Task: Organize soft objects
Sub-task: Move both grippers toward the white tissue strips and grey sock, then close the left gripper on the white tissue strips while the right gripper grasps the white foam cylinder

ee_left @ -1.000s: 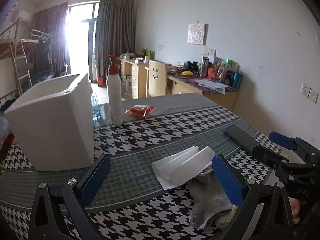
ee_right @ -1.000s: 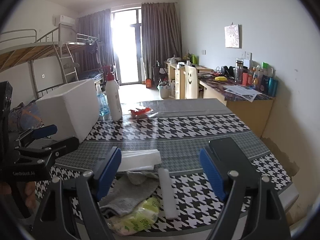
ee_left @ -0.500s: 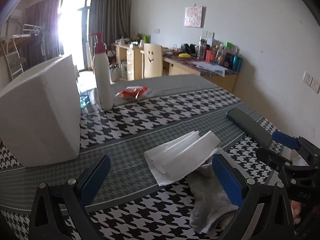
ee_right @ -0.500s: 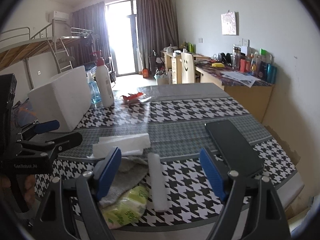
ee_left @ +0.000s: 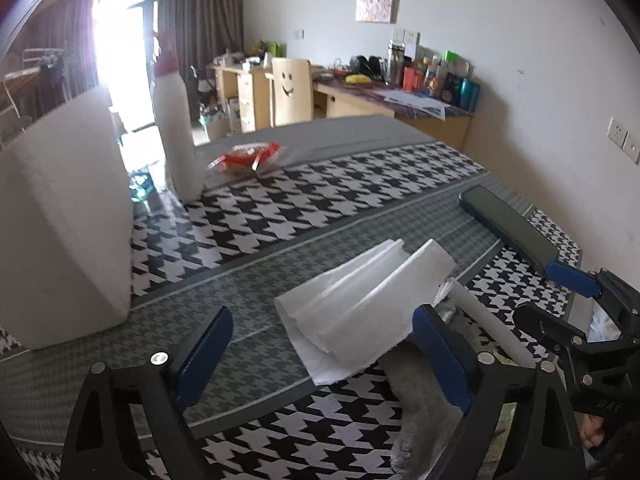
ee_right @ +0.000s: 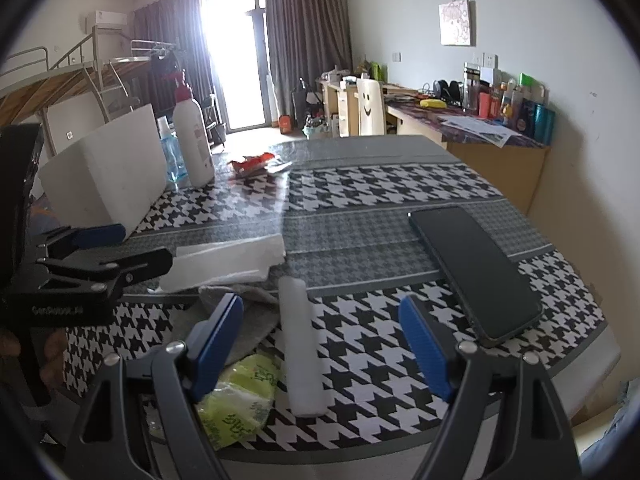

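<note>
The counter (ee_right: 360,184) has a black and white checked cover. The soft things lie in a small heap near its front edge, and the folded white sheet (ee_left: 360,300) is the one to look from.

The grey cloth (ee_left: 420,392) lies partly under the front of the white sheet. The white roll (ee_right: 300,340) lies just beside the sheet and the grey cloth, on the side toward the black phone (ee_right: 476,268). The green packet (ee_right: 236,396) lies in front of the grey cloth, right by the counter's edge, touching the roll's near end. The phone is well apart from the sheet, off to the side. The big white foam box (ee_left: 60,220) stands on the other side of the sheet, with a tall white bottle (ee_left: 176,132) and a red wrapper (ee_left: 244,156) farther back.

The left gripper (ee_left: 320,356) hangs over the front of the sheet. Its blue fingers (ee_left: 202,356) are apart and are closing a little; the near corner of the sheet shows between them, but they do not press on it.

The right gripper (ee_right: 320,344) hangs over the white roll. Its fingers (ee_right: 424,348) are wide apart. The roll lies between them, and they do not touch it.
</note>
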`<act>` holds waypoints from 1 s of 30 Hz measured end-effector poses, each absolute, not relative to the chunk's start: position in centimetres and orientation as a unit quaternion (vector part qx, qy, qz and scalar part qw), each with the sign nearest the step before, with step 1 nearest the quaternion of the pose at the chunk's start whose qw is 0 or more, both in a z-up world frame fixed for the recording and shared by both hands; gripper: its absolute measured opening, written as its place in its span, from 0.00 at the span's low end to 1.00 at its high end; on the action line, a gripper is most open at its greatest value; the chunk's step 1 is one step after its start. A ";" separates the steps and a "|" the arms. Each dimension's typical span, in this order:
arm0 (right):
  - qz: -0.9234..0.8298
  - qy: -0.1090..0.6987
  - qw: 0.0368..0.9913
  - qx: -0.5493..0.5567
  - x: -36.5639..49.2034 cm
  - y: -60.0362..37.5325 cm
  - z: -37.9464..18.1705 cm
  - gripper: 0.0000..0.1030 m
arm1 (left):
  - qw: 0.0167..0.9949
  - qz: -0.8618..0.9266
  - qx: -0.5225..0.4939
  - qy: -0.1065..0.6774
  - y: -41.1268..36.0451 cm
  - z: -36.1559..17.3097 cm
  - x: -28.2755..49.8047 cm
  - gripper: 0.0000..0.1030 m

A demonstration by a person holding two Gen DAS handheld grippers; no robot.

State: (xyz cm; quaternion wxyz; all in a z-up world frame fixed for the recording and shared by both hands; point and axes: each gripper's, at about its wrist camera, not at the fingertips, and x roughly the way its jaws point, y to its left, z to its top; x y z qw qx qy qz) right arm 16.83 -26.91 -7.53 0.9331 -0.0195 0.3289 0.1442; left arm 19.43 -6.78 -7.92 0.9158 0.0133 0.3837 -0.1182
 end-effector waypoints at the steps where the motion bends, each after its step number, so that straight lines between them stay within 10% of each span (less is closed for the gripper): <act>1: 0.144 0.332 0.932 -0.019 16.9 -27.0 -7.7 0.82 | 0.915 -0.120 0.014 0.386 -6.9 -8.1 19.6 0.83; 22: 0.147 0.356 0.923 -0.010 18.1 -27.2 -9.1 0.82 | 0.895 -0.113 0.030 0.431 -7.7 -11.1 22.1 0.57; 30: 0.145 0.363 0.920 -0.022 18.2 -26.5 -9.5 0.82 | 0.901 -0.077 0.018 0.426 -6.8 -11.1 22.6 0.14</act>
